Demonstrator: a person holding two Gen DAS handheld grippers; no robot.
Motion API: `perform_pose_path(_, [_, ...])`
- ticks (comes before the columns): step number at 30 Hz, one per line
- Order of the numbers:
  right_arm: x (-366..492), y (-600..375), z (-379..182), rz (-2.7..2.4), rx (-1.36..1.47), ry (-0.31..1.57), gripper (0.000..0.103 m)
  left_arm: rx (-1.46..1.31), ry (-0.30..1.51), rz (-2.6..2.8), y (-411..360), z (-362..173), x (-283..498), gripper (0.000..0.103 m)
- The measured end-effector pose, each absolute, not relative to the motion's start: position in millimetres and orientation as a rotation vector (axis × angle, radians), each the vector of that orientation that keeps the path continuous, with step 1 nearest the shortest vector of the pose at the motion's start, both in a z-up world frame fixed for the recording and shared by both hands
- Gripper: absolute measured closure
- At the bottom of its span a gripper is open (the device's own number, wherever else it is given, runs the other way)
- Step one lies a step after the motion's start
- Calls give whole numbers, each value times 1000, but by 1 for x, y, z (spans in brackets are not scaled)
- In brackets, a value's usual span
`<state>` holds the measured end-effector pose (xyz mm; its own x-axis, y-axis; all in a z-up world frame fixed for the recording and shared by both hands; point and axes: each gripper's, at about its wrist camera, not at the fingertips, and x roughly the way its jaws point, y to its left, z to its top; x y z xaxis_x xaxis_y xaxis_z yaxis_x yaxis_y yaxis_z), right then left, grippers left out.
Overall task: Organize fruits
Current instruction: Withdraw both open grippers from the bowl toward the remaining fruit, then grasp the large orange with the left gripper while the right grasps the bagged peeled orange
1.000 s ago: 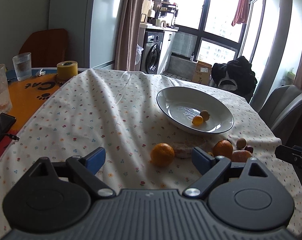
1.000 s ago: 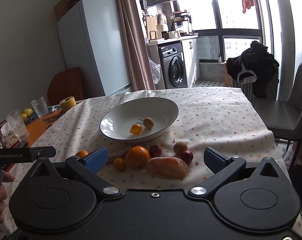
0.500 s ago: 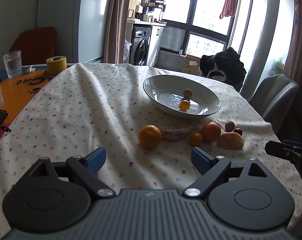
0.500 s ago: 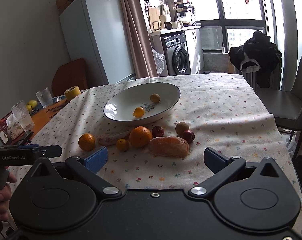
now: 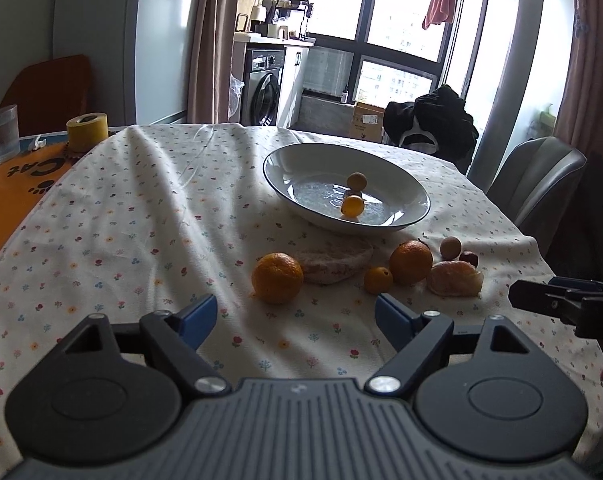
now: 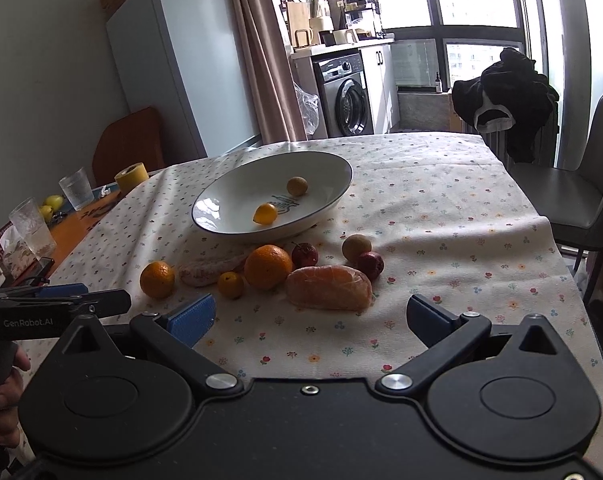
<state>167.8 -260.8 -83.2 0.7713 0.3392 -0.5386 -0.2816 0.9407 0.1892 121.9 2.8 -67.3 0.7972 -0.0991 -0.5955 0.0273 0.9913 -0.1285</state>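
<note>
While both claws hang above the near edge of the bench (image 5: 113, 216), which is spread with a flowered cloth, neither holds anything: the left claw (image 5: 295, 316) has its blue-padded jaws spread wide, and the right claw (image 6: 311, 314) is equally wide apart and empty. A white bowl (image 6: 329, 176) stands further back on the cloth with a small yellow fruit (image 6: 265, 213) and a brownish round fruit (image 6: 297, 186) inside it. The other fruits lie in a loose row on the cloth just in front of the bowl: an orange (image 5: 277, 278) to the left, a pale peeled piece (image 5: 333, 262) touching it, a tiny orange fruit (image 5: 378, 280), a bigger orange (image 5: 411, 262), a peeled segment cluster (image 5: 455, 278), a tan round fruit (image 5: 450, 247) and two dark red fruits (image 6: 370, 264). Off the cloth at the left stand a yellow tape roll (image 5: 87, 130) and a glass (image 5: 0, 134).
</note>
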Motion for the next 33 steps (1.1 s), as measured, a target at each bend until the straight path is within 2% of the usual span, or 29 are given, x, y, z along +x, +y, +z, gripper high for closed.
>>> perform_pose_path(6, [187, -254, -94, 293, 79, 647, 0, -126, 672, -66, 5, -76, 141, 27])
perform_pose_path(13, [203, -244, -103, 265, 51, 684, 0, -137, 693, -66, 12, -85, 157, 29])
perform_pose_path(27, [224, -227, -117, 158, 9, 725, 0, -153, 717, -87, 16, -96, 181, 44])
perform_pose_path(33, [230, -221, -121, 152, -5, 734, 4, -154, 721, -88, 16, -101, 185, 48])
